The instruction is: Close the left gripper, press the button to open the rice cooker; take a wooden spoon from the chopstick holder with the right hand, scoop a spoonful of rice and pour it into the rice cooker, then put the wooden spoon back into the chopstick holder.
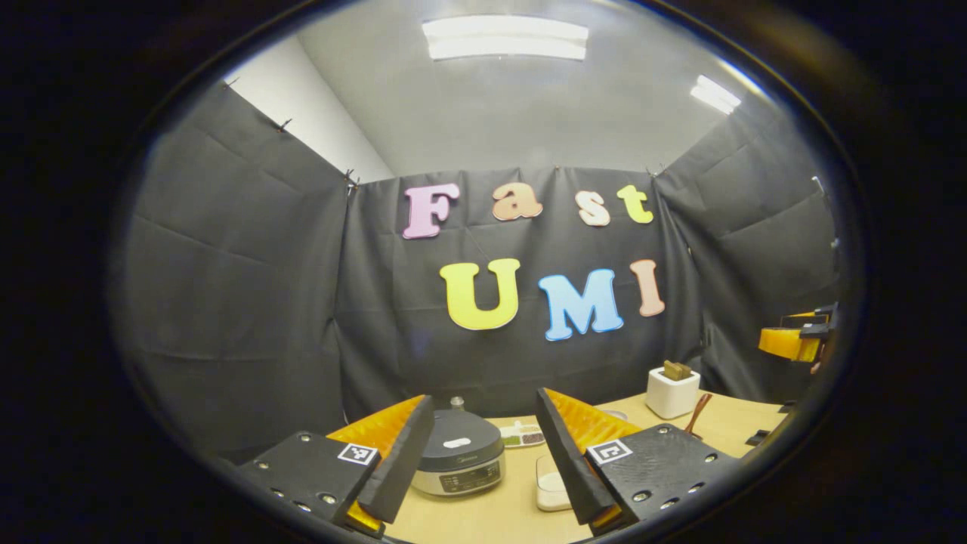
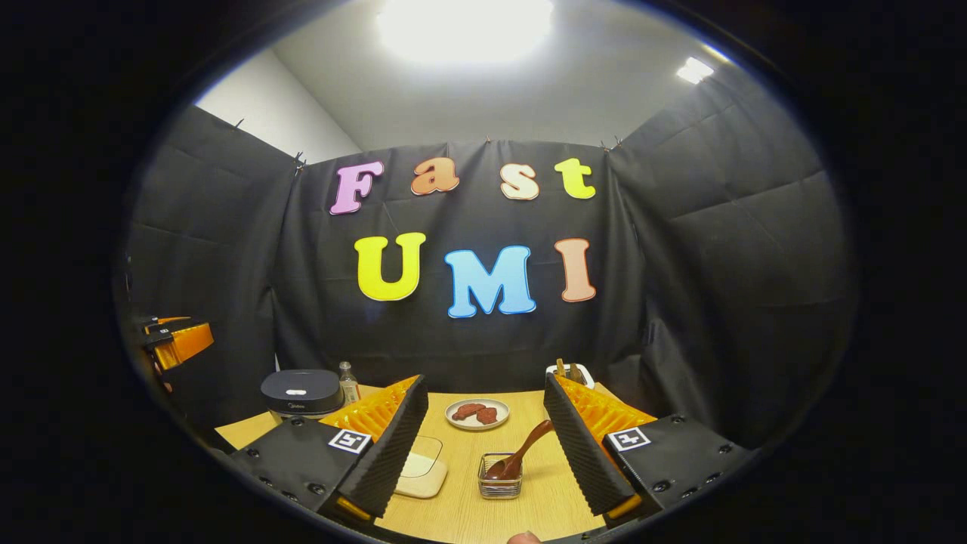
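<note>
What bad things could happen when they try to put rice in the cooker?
1. The left hand-held gripper is wide open; pressing like that, its fingers might straddle the rice cooker and miss the button.
2. The wooden spoon leans loosely in a small glass container, so a grab could tip it.
3. The cooker's lid is down, so rice would spill on the table if scooped first.

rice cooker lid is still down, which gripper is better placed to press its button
Left. In the left gripper view the rice cooker sits straight ahead between the open left gripper fingers; in the right gripper view it lies off to the side.
</note>
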{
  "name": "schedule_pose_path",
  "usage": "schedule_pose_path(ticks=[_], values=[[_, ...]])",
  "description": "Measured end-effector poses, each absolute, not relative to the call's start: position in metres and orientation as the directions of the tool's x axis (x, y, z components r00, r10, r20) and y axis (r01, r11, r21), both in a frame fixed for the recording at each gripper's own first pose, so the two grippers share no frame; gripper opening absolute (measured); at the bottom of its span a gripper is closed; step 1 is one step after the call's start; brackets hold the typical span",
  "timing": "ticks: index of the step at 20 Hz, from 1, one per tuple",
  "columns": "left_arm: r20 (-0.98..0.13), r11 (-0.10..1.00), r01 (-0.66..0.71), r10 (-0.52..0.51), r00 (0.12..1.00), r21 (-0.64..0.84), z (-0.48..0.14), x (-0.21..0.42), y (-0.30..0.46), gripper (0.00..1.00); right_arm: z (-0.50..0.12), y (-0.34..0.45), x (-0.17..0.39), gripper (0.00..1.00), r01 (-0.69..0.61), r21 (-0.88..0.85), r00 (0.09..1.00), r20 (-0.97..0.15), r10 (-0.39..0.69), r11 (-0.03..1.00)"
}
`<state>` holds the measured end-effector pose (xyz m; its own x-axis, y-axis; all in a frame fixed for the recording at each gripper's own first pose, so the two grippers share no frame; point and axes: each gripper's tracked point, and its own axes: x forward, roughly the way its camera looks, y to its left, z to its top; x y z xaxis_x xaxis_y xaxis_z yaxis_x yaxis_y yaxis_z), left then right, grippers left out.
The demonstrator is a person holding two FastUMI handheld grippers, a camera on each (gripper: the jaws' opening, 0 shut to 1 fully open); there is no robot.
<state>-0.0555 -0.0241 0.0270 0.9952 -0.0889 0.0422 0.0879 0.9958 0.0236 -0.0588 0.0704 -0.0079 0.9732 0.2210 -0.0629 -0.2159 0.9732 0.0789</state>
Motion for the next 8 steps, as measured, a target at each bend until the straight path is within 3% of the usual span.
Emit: schedule_pose_path(ticks=[8], values=[[0.037,0.997,0.08,-0.081,0.996,0.014,0.0283,-0.0547,-0.0168,0.85,-0.0067,0.0784,-0.0597,0.98,-0.225,0.069,0.971,-0.062,0.23,0.972]])
